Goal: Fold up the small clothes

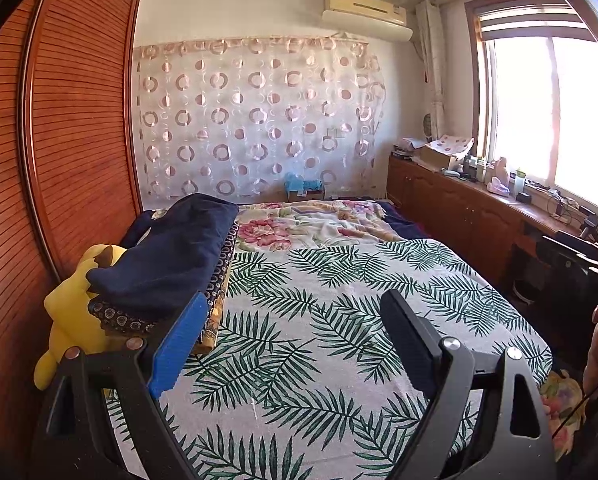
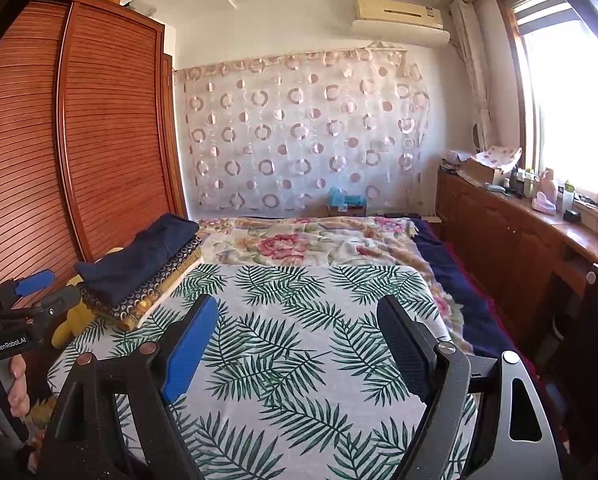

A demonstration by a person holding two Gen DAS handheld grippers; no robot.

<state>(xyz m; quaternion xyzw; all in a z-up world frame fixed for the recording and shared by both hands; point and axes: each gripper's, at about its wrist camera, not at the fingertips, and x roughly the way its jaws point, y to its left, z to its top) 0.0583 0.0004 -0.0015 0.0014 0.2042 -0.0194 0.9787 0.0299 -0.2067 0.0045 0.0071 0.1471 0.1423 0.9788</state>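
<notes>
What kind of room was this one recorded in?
A home bedroom, most likely: a bed under a leaf-print sheet, a wooden wardrobe beside it, folded clothes stacked at the bed's edge, and a wall air conditioner.

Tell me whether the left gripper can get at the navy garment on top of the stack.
Probably yes. The left gripper stands open and empty right beside the stack, with the navy garment lying uncovered on top. Only the yellow plush toy crowds its far side.
</notes>
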